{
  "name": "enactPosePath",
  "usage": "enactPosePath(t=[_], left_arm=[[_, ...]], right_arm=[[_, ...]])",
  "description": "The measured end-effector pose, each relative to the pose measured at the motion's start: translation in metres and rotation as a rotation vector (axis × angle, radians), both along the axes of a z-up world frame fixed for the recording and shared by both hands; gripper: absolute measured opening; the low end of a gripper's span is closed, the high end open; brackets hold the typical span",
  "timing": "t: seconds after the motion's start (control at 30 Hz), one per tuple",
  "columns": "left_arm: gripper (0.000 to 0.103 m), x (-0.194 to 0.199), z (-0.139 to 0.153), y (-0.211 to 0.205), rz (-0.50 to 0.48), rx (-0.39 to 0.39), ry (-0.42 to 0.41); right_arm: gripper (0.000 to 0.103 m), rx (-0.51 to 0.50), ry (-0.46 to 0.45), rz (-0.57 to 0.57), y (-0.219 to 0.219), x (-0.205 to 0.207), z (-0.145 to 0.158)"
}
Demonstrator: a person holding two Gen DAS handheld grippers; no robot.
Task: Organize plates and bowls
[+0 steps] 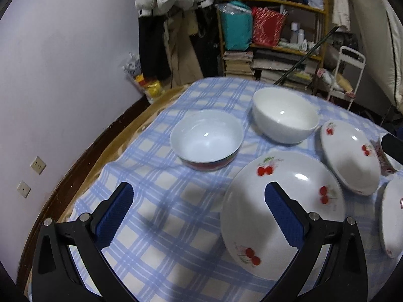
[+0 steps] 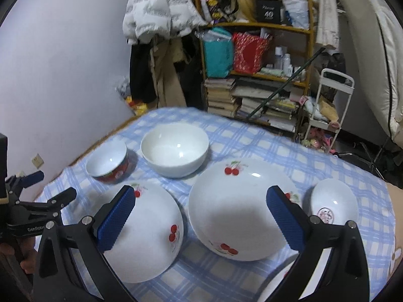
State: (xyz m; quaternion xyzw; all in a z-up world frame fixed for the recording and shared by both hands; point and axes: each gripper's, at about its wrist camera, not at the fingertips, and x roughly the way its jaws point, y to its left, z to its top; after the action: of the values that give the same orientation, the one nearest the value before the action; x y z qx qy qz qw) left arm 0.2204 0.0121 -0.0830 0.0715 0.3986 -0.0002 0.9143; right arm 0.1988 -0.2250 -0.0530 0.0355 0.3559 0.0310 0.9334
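On the blue checked tablecloth (image 1: 161,226) stand a red-sided bowl (image 1: 206,139), a plain white bowl (image 1: 284,114) and white cherry-print plates (image 1: 252,214), (image 1: 350,156). My left gripper (image 1: 199,198) is open and empty above the cloth, left of the near plate. In the right wrist view the red bowl (image 2: 108,161), white bowl (image 2: 175,148), left cherry plate (image 2: 153,231), middle cherry plate (image 2: 239,209) and a small patterned bowl (image 2: 335,201) show. My right gripper (image 2: 201,201) is open and empty above the two plates. The left gripper (image 2: 42,188) appears at the far left.
A third plate edge (image 1: 393,216) lies at the far right. Behind the table stand a cluttered wooden shelf (image 2: 259,50), hanging coats (image 2: 161,50), a white trolley (image 2: 332,100) and a lilac wall (image 1: 63,75). The table's left edge (image 1: 83,151) runs near the wall.
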Motion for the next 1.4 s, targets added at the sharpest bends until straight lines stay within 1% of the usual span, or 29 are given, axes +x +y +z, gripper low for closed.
enactPosePath(t=[0.07,0.1,0.17,0.23,0.33,0.4,0.43,0.47,0.5,0.53,0.57,0.6,0.67,0.7,0.73,0.77,0.8,0.87,0.93,1.0,1.07,1.13,1.17,1.3,1.4], left_arm=[[0.102,0.004,-0.008,0.005,0.001,-0.012,0.017],[0.102,0.005,-0.012,0.007,0.004,-0.016,0.022],[0.102,0.008,-0.018,0.011,0.013,-0.023,0.031],[0.102,0.011,-0.022,0.012,0.018,-0.046,0.049],[0.102,0.014,-0.029,0.014,0.019,-0.073,0.071],[0.100,0.016,-0.033,0.014,0.013,-0.080,0.081],[0.100,0.017,-0.034,0.015,0.008,-0.083,0.086],[0.099,0.018,-0.035,0.014,0.006,-0.084,0.089],[0.097,0.018,-0.036,0.015,0.008,-0.086,0.088],[0.092,0.018,-0.037,0.015,0.008,-0.094,0.092],[0.087,0.019,-0.038,0.016,0.004,-0.113,0.104],[0.073,0.020,-0.040,0.017,0.000,-0.140,0.128],[0.063,0.025,-0.047,0.023,0.016,-0.187,0.174],[0.060,0.026,-0.049,0.026,0.029,-0.203,0.185],[0.059,0.026,-0.051,0.027,0.035,-0.213,0.192],[0.056,0.027,-0.052,0.029,0.040,-0.222,0.198],[0.055,0.027,-0.052,0.029,0.040,-0.225,0.198],[0.055,0.027,-0.051,0.027,0.013,-0.231,0.201],[0.054,0.027,-0.051,0.025,-0.009,-0.228,0.210],[0.054,0.025,-0.053,0.020,-0.023,-0.203,0.212],[0.049,0.025,-0.054,0.018,-0.026,-0.194,0.218],[0.040,0.025,-0.058,0.016,-0.013,-0.169,0.232],[0.039,0.025,-0.060,0.015,-0.008,-0.161,0.238],[0.032,0.025,-0.064,0.016,-0.004,-0.178,0.257],[0.028,0.023,-0.064,0.012,-0.020,-0.155,0.247]], right_arm=[[0.103,0.004,0.022,0.014,0.005,0.005,-0.010],[0.101,0.007,0.026,0.019,0.008,0.008,-0.013],[0.099,0.005,0.015,0.008,0.012,0.011,-0.017],[0.096,0.016,-0.001,0.007,0.015,0.014,-0.020],[0.087,0.037,0.016,0.022,0.018,0.019,-0.029],[0.076,0.041,0.047,0.039,0.021,0.024,-0.037],[0.074,0.041,0.063,0.048,0.022,0.026,-0.040],[0.069,0.045,0.078,0.057,0.023,0.027,-0.044],[0.061,0.047,0.090,0.066,0.024,0.027,-0.047],[0.056,0.045,0.107,0.079,0.026,0.028,-0.051],[0.047,0.043,0.122,0.090,0.027,0.029,-0.054],[0.039,0.047,0.142,0.105,0.028,0.031,-0.058],[0.036,0.060,0.173,0.110,0.029,0.034,-0.065],[0.036,0.066,0.178,0.113,0.029,0.034,-0.067],[0.035,0.069,0.183,0.112,0.029,0.034,-0.069],[0.030,0.062,0.186,0.113,0.030,0.034,-0.071],[0.028,0.046,0.190,0.118,0.032,0.033,-0.072],[0.028,0.019,0.195,0.125,0.035,0.032,-0.074],[0.028,0.013,0.202,0.113,0.034,0.032,-0.076],[0.028,0.001,0.206,0.107,0.035,0.031,-0.078],[0.028,-0.010,0.207,0.112,0.036,0.031,-0.078],[0.024,-0.004,0.211,0.111,0.036,0.030,-0.079],[0.021,-0.006,0.220,0.108,0.036,0.030,-0.081],[0.021,-0.011,0.231,0.093,0.036,0.031,-0.083],[0.020,-0.002,0.241,0.089,0.035,0.033,-0.084]])
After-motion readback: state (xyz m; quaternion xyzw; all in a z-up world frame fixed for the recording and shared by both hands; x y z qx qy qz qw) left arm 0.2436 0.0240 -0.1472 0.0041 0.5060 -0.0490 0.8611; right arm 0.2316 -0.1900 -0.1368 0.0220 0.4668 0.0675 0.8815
